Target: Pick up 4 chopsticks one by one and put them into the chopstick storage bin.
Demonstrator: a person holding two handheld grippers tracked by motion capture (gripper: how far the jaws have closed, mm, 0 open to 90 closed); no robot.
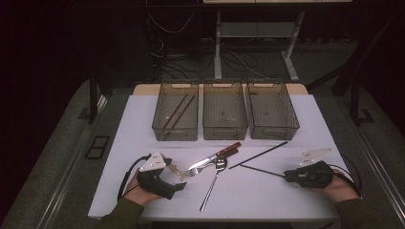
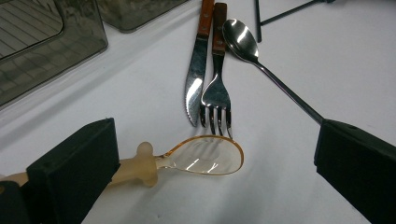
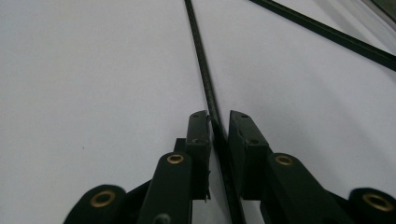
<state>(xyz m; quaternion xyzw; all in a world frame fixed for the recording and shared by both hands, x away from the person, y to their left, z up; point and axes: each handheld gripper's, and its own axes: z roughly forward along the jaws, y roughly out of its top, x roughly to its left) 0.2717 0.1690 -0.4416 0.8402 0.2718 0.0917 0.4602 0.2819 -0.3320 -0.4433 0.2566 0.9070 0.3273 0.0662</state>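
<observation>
A: We open on a white tabletop (image 1: 143, 143) in a dark room, cables and the legs of a desk frame (image 1: 218, 47) on the floor behind it. Three smoky clear bins (image 1: 224, 114) stand side by side along the far edge; the left one holds two dark sticks.

B: And the action is at the near right. The right gripper (image 1: 284, 175) sits at about four o'clock on the table, jaws drawn nearly together on a thin black chopstick (image 1: 260, 170).

A: Which way does it lie?

B: From above, its long axis runs from the gripper out toward ten o'clock, almost level across the table, flat on the surface. In the right gripper view the chopstick (image 3: 205, 84) runs straight out between the pads toward twelve o'clock. The pads sit tight against its sides, so that is a pinch.

A: A second chopstick (image 1: 260, 153) lies just beyond, slanting toward the right bin, the two nearly meeting at their left ends.

B: Over at eight o'clock, the left gripper (image 1: 184, 183) is spread wide. An amber plastic spoon (image 2: 205, 156) lies between its jaws, with a knife (image 2: 196, 70), fork (image 2: 215, 88) and metal spoon (image 2: 252, 51) just past it.
</observation>
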